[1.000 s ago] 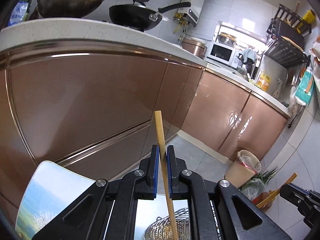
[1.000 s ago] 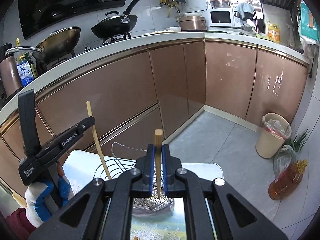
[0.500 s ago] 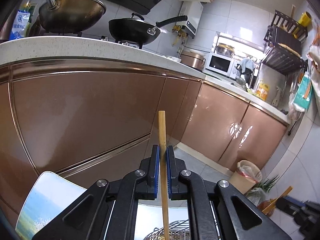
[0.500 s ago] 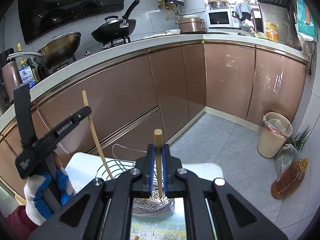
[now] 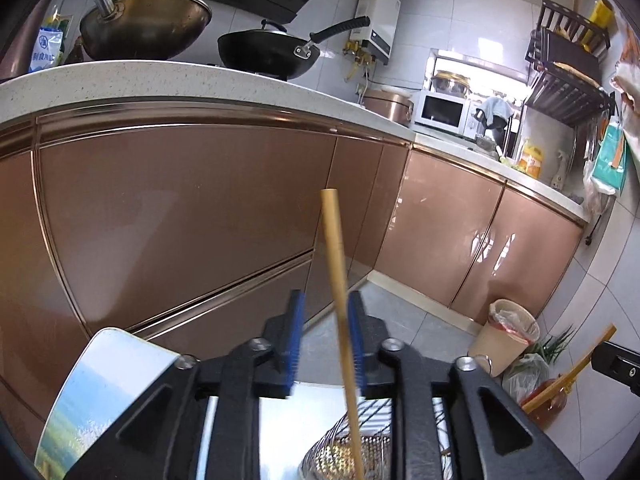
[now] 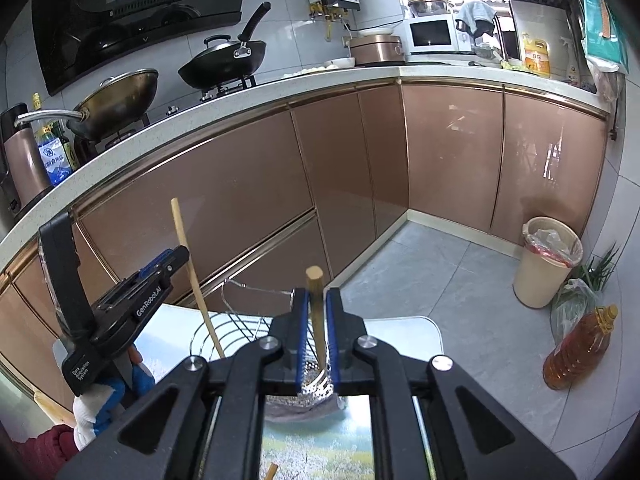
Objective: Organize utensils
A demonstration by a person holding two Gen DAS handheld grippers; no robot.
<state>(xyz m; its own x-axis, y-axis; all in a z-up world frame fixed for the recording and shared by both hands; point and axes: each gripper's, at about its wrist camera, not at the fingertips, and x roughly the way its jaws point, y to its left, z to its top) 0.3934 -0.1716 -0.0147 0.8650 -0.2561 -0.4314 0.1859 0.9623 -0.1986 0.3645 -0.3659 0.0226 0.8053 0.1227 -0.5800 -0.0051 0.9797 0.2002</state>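
My left gripper (image 5: 325, 344) is open; a bamboo chopstick (image 5: 338, 288) stands upright between its blue pads, against the right pad, its lower end in the perforated metal utensil basket (image 5: 340, 452) below. The same chopstick (image 6: 196, 276) and left gripper (image 6: 160, 268) show in the right wrist view. My right gripper (image 6: 317, 340) is shut on a second bamboo chopstick (image 6: 316, 304), held upright above the basket (image 6: 240, 332). That chopstick (image 5: 568, 372) also shows at the right edge of the left wrist view.
The basket stands on a small table with a printed cloth (image 6: 320, 444). Copper cabinet fronts (image 6: 260, 192) run behind, with woks (image 6: 224, 60) on the counter. A bin (image 6: 546, 260) and an oil bottle (image 6: 576, 352) stand on the floor at right.
My left gripper has opened, letting go of its chopstick, which now leans against the right pad. The right gripper stays shut on its chopstick, nearly still.
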